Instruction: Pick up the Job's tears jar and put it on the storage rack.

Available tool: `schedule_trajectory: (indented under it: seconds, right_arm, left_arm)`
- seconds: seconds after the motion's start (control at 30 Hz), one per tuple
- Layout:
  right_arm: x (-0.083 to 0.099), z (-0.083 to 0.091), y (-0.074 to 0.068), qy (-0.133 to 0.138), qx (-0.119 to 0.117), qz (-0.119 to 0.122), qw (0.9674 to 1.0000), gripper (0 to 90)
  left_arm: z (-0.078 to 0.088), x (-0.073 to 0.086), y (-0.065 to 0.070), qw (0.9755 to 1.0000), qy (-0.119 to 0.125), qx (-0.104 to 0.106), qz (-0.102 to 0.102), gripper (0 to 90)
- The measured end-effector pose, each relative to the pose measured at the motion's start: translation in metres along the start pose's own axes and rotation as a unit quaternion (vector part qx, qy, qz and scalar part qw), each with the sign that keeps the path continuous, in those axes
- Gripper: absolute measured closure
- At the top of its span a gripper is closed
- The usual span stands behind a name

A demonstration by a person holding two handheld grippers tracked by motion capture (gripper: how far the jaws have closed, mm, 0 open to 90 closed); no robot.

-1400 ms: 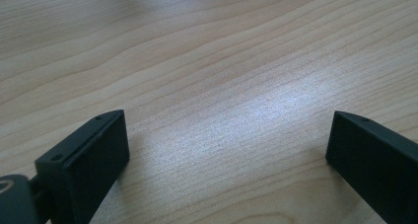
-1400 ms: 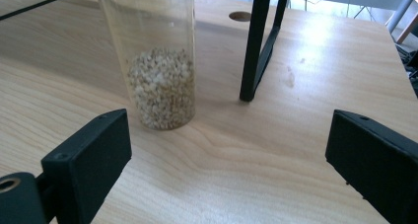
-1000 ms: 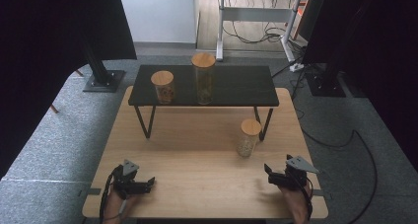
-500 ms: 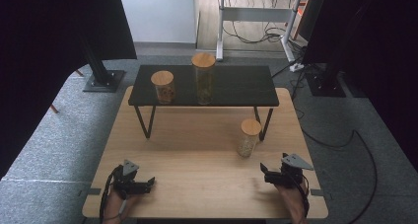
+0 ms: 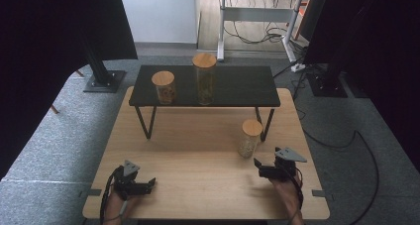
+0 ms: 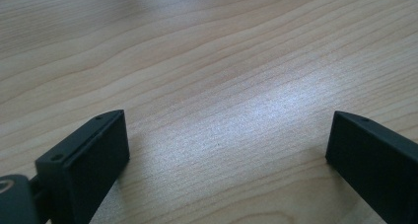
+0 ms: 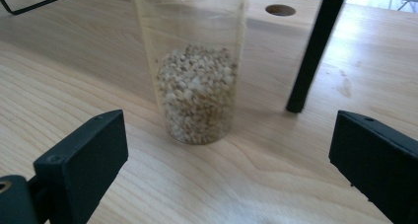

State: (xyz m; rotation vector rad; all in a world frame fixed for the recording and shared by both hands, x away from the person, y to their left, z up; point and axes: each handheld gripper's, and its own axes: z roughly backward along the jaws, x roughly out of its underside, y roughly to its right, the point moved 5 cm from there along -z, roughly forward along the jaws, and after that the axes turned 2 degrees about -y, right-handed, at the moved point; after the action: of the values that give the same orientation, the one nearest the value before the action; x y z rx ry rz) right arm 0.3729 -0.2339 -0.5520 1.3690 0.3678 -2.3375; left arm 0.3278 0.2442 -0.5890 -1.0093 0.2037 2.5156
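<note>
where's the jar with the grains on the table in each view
High view: the jar stands right of centre on the wooden table, just ahead of the right gripper.
Right gripper view: the jar is upper centre.
Shared landmark: the black shelf leg beside it.

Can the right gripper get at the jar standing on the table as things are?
Probably yes. The right gripper is open, aimed at the jar, with only bare table between them. The shelf leg stands behind and to one side, out of the way.
</note>
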Motion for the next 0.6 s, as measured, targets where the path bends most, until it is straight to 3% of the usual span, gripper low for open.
schedule_trajectory:
  seconds: [0.6]
  right_arm:
    - [-0.020, -0.037, -0.008, -0.003, -0.025, 0.005, 0.9997, 5.7]
  left_arm:
    - [0.000, 0.000, 0.000, 1.0000, 0.000, 0.000, 0.000, 2.3]
